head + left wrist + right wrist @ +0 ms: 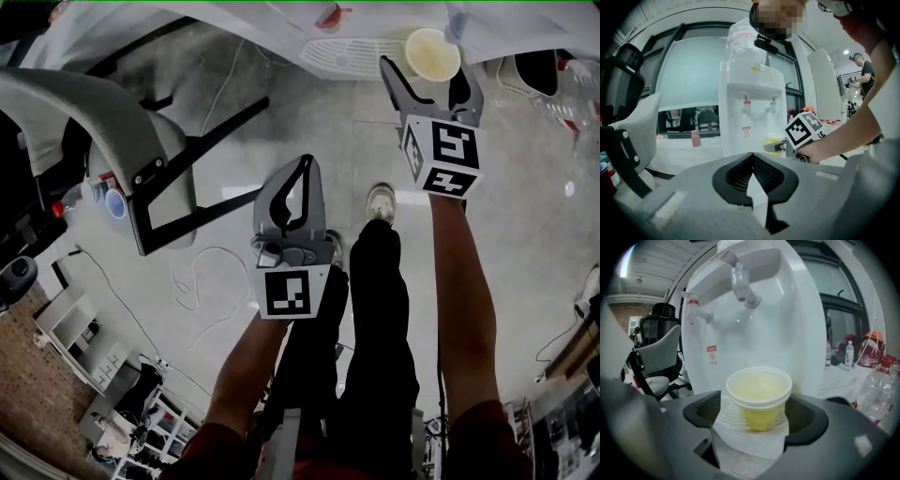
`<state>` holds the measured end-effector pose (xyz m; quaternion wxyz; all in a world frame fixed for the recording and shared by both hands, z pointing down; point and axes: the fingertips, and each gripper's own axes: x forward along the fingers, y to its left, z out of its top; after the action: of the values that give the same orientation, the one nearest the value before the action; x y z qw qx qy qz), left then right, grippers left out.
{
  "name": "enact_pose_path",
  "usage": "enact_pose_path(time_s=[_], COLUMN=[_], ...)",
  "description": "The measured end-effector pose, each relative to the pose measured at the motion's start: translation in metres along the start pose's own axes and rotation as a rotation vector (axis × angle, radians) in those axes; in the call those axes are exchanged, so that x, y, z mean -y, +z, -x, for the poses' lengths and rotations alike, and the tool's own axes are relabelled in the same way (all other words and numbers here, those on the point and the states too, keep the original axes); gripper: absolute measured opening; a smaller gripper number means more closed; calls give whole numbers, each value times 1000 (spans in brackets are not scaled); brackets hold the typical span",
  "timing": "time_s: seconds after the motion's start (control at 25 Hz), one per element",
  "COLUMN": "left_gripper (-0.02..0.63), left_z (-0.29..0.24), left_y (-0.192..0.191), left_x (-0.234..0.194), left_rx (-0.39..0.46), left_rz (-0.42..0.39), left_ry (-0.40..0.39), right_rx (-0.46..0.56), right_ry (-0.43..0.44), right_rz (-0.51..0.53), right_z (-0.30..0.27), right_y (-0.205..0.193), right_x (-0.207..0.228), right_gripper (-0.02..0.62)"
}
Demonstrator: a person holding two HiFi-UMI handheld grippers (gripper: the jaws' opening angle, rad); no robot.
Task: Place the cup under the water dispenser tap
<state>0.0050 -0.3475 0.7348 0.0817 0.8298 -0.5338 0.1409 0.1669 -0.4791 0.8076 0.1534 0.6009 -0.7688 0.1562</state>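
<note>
A pale yellow cup (759, 397) stands upright on the white slatted drip tray (725, 416) of the white water dispenser (754, 329), below and slightly right of its grey tap (743, 287); a red-marked tap (696, 310) is further left. My right gripper (757, 414) is open, its jaws on either side of the cup with gaps showing. From the head view the cup (432, 53) sits between the right gripper's (429, 71) spread jaws over the tray (352, 56). My left gripper (302, 173) hangs back, shut and empty (752, 161), facing the dispenser (750, 112) and cup (776, 139).
A grey office chair (112, 141) stands to the left on the tiled floor, with a white cable (202, 277) lying near it. Plastic bottles (876, 390) stand right of the dispenser. The person's leg and shoe (380, 202) are below the grippers. Another person (865, 70) stands far right.
</note>
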Motion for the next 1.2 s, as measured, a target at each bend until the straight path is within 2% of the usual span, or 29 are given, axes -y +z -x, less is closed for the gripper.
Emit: enact_pose_path(time_s=[0.44,0.84,1.04,1.2], left_gripper=[6,6,6,6], left_z=[7,31,61,77], left_y=[11,47,77,109], left_x=[2,-2,-3,-7], left_rx=[10,35,30,74], left_rz=[2,23,30,21], left_ry=[-5,-10,-22,-19], right_rx=[-35,-90,-107,-63], right_ry=[-25,-59,-76,-95], right_rz=[-20,-38,-50,-34], right_z=[27,99,159,200], right_y=[-15,-23,-4,35], right_x=[1,-12,-27,-36], right_gripper=[414,411,411,411])
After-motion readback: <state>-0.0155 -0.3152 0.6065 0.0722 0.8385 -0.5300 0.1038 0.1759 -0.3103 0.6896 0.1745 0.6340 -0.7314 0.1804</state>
